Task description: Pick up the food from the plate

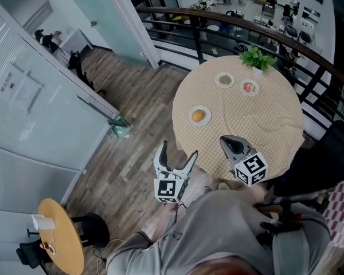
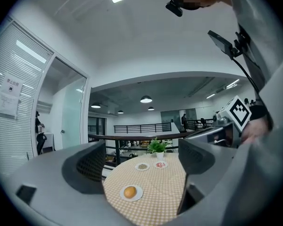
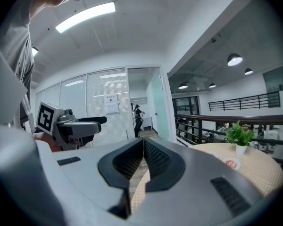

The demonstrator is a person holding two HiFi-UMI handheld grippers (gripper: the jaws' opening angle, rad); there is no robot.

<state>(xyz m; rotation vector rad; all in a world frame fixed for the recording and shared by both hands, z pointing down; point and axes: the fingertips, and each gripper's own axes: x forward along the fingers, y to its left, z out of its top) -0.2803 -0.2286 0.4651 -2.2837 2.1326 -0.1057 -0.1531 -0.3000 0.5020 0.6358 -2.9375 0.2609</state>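
Observation:
A round table point(image 1: 275, 130) with a checked cloth carries three small plates. The nearest plate point(image 1: 199, 116) holds an orange bun point(image 1: 198, 116); farther back are a plate of grey food point(image 1: 225, 79) and one of red food point(image 1: 249, 87). My left gripper point(image 1: 178, 153) hangs off the table's near left edge, jaws spread wide and empty. Its own view looks over the bun point(image 2: 129, 192) and the two far plates point(image 2: 142, 166), point(image 2: 161, 165). My right gripper point(image 1: 232, 145) sits over the near table edge, shut and empty, its fingers point(image 3: 153, 157) pressed together.
A potted plant point(image 1: 257, 58) stands at the table's far edge by a dark railing point(image 1: 218, 22). A black chair point(image 1: 327, 153) stands to the right. A small wooden side table point(image 1: 60, 234) sits at lower left beside a glass wall point(image 1: 40, 113).

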